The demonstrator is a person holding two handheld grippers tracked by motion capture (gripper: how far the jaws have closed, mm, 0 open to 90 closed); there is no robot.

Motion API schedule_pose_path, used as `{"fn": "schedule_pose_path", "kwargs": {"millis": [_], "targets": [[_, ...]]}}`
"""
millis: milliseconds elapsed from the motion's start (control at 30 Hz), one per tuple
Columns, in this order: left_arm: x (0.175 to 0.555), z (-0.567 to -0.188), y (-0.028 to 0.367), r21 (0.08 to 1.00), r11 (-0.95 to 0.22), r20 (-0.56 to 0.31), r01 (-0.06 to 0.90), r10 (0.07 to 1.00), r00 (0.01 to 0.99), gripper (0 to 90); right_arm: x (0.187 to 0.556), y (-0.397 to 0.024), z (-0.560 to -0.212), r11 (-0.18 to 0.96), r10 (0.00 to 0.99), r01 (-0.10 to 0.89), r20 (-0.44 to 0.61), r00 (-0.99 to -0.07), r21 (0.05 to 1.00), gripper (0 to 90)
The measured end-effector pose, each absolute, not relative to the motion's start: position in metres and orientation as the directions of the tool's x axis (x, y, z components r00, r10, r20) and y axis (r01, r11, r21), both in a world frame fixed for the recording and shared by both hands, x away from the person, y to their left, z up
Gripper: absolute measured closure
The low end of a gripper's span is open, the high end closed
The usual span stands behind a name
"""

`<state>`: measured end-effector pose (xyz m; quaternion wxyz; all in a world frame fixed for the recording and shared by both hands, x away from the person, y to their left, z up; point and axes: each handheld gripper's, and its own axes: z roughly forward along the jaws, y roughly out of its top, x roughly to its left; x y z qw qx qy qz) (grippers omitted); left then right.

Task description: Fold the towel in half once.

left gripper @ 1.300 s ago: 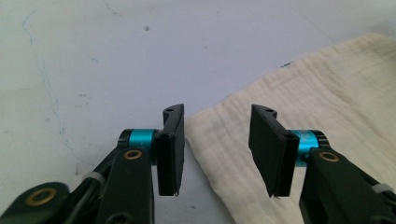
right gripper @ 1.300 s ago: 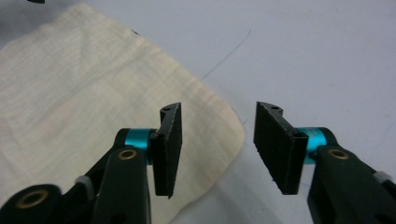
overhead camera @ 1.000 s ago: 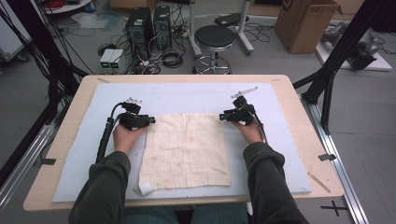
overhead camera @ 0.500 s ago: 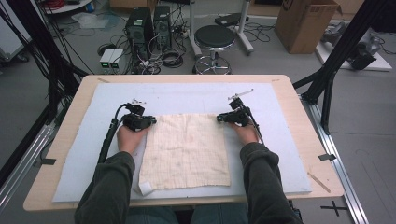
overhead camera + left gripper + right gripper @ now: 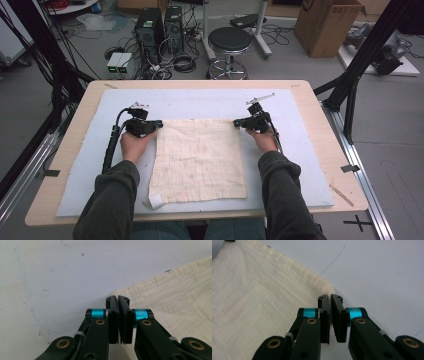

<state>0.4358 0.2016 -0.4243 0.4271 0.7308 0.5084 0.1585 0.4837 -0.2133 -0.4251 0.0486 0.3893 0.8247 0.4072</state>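
Cloth point(image 5: 200, 160) of a cream, crinkled, gauze-like weave is spread flat and nearly square on the pale blue-grey mat point(image 5: 200, 102) that covers the light wooden table point(image 5: 320, 115). A faint grid of creases is seen across its surface from the high view, and a small white tag point(image 5: 155, 201) is attached near its near left corner. The two far corners are taken by the grippers. The left gripper point(image 5: 156, 123) is set at the far left corner, and in the left gripper view its black jaws are pressed together, with the rounded corner of the cloth point(image 5: 175, 290) pinched at their tips; the jaws have just been closing on it. The right gripper point(image 5: 238, 121) is set at the far right corner, and in the right gripper view its jaws are likewise brought together on the soft, slightly rolled edge of the cloth point(image 5: 262, 290), having just been closing. Teal rings are seen on the hinge pins behind each pair of ribbed pads. Thin pen-like lines and small specks are marked on the smooth mat beside both corners. Each gripper is held from behind by a hand, with dark green sleeves point(image 5: 112, 200) laid along either side of the cloth.
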Motion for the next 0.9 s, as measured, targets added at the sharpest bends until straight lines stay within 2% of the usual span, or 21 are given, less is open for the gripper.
{"fn": "schedule_pose_path", "kwargs": {"millis": [367,900], "targets": [[0.436,-0.398,0.212,0.837,-0.046,-0.248,0.545,0.855,0.455,86.8,0.486,-0.214,-0.388,0.359,0.669,0.540,0.194,-0.718,0.761,85.7],[0.416,-0.388,0.216,0.864,-0.101,-0.207,0.493,0.822,0.531,86.8,0.471,-0.219,-0.379,0.349,0.632,0.522,0.216,-0.745,0.778,85.7]]}}
